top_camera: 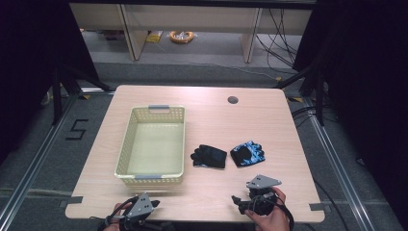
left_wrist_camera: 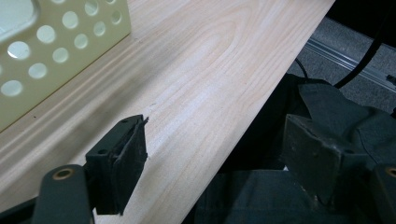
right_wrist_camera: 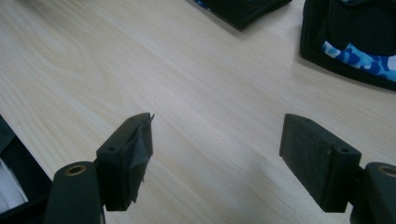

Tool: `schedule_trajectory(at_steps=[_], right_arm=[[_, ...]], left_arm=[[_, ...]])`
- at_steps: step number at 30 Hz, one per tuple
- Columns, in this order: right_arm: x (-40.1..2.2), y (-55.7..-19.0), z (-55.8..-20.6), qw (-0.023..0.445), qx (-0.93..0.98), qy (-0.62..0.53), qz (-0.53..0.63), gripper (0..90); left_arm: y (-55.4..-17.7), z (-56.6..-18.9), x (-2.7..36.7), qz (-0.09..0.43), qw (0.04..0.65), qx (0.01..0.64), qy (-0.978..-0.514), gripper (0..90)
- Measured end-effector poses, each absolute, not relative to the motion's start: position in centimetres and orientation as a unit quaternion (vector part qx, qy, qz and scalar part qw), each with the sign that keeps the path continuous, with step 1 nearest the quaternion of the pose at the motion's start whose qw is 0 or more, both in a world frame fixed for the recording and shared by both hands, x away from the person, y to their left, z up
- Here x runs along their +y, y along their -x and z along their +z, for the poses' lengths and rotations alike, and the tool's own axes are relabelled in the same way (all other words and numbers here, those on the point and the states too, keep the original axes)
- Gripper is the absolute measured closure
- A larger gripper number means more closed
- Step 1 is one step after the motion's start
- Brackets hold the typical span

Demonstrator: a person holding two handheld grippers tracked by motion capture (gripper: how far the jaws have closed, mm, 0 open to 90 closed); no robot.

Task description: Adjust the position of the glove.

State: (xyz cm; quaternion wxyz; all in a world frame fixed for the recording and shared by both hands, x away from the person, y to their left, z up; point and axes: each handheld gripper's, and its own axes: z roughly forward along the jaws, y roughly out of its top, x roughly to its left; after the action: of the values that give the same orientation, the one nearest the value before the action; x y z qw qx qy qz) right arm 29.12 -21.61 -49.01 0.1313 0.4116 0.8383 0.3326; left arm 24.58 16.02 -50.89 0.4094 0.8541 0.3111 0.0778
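While both claws hang at the near edge of the worktop (top_camera: 211,115), the left claw (top_camera: 153,202) and right claw (top_camera: 236,199) stand released, nothing between their jaws. Two gloves lie mid-worktop just ahead of the right claw: a black glove (top_camera: 209,156) and, just beside it, a blue-patterned glove (top_camera: 247,153). A cream basket (top_camera: 126,144) sits to their left

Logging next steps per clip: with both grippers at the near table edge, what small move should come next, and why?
Probably the right gripper should move forward toward the blue-patterned glove. Its fingers stand open and empty over bare table, and that glove lies just ahead of it, beside the black glove. The basket is empty.
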Motion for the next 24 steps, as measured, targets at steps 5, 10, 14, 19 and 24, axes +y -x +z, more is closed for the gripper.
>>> schedule_trajectory(at_steps=[5, 10, 14, 19, 24], right_arm=[[-21.75, -29.23, -49.08, 0.139, 0.84, -0.403, 0.335, 27.3], [-21.8, -29.33, -49.11, 0.147, 0.838, -0.399, 0.343, 27.6], [-21.73, -29.36, -49.02, 0.139, 0.837, -0.402, 0.344, 28.1], [-21.64, -29.41, -48.85, 0.136, 0.834, -0.404, 0.351, 29.2], [-21.56, -29.82, -48.83, 0.144, 0.832, -0.394, 0.363, 30.1]], left_arm=[[-24.57, -50.89, 15.97, 0.076, 0.411, 0.31, -0.854, 22.0], [-24.67, -50.83, 16.15, 0.082, 0.403, 0.306, -0.859, 21.9], [-24.6, -50.87, 16.0, 0.079, 0.411, 0.312, -0.853, 22.0], [-24.81, -50.74, 16.22, 0.089, 0.401, 0.298, -0.862, 21.9], [-24.78, -50.78, 16.21, 0.086, 0.401, 0.306, -0.859, 21.9]])
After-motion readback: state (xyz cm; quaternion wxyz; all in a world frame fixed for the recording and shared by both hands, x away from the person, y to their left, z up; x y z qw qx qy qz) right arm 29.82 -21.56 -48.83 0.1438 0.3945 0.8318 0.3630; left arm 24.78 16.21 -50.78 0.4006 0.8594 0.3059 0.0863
